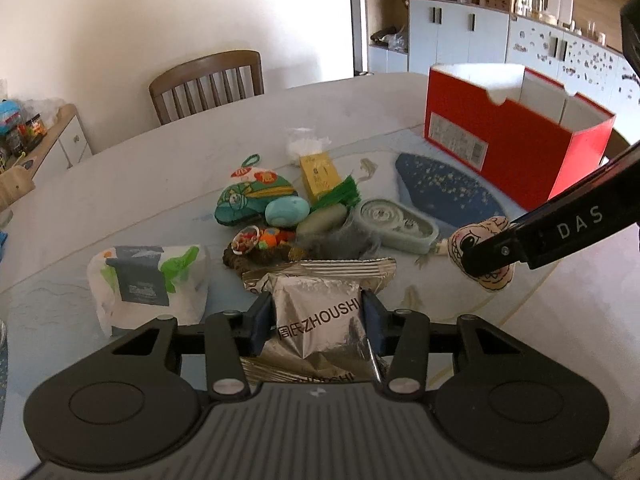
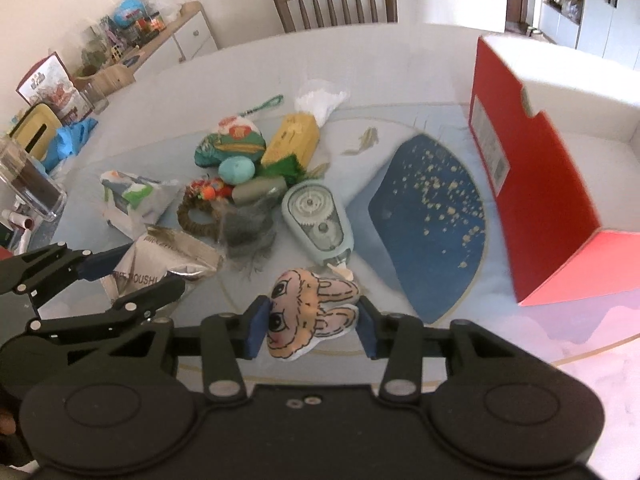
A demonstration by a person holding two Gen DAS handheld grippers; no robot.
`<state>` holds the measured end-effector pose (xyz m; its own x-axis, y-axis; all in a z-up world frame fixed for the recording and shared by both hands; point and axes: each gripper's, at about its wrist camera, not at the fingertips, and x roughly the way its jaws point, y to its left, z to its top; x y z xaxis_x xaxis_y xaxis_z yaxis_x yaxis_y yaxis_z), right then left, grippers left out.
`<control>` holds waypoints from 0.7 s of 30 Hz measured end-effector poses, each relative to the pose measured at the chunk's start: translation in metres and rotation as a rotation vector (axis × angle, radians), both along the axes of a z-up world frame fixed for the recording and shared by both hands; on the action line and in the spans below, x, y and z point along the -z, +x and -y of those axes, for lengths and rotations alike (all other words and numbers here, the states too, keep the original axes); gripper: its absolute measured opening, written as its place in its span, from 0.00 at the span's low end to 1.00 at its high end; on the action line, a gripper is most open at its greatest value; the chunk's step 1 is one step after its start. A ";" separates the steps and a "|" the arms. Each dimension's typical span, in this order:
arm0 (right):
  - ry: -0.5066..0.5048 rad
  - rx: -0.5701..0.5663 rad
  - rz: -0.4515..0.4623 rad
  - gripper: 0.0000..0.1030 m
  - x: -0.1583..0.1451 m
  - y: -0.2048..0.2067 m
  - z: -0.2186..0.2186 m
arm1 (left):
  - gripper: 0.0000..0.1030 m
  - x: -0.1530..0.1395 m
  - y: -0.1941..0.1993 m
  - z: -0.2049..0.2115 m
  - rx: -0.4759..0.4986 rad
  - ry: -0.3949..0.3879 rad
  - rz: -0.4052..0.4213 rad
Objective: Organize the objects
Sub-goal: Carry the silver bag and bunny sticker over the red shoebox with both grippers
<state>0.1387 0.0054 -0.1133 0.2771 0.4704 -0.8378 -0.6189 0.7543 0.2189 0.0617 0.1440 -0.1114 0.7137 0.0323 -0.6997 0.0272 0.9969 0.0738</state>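
On the left, the left gripper (image 1: 318,320) has its jaws closed on a silver snack packet (image 1: 320,312) printed ZHOUSHI — the packet fills the gap between both blue pads. Just left of these jaws a white tissue pack (image 1: 148,280) lies on the tabletop (image 1: 120,184). Ahead of the jaws is a close heap of small things: a green embroidered pouch (image 1: 248,196), a teal egg (image 1: 287,211), a yellow box (image 1: 319,175) and a pale green correction-tape dispenser (image 1: 394,220). Further right lies a blue fan-shaped mat (image 2: 432,216), flat on the tabletop.

The right gripper (image 2: 311,330) holds a small rabbit-face cushion (image 2: 308,312) between its jaws, and the pads press it from both sides. To the right of these jaws and a little ahead stands a red cardboard box (image 2: 536,184), open at the top — its white inside is visible. A wooden chair (image 2: 336,0) stands beyond the tabletop.
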 end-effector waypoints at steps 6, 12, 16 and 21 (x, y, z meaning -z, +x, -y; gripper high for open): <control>0.055 0.033 0.027 0.43 -0.029 -0.001 0.018 | 0.45 -0.030 -0.006 0.007 -0.004 -0.012 0.061; 0.101 0.043 0.074 0.43 -0.060 0.004 0.039 | 0.45 -0.060 0.000 0.025 0.017 -0.018 0.087; 0.125 0.037 0.098 0.43 -0.075 0.014 0.057 | 0.45 -0.077 0.010 0.046 0.028 -0.031 0.098; 0.133 0.027 0.119 0.43 -0.085 0.036 0.086 | 0.45 -0.090 0.028 0.081 0.032 -0.026 0.106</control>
<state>0.1745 -0.0808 -0.0282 0.3850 0.5660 -0.7290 -0.6262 0.7405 0.2442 0.0897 0.0628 -0.0217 0.7844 -0.0089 -0.6202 0.0521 0.9973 0.0515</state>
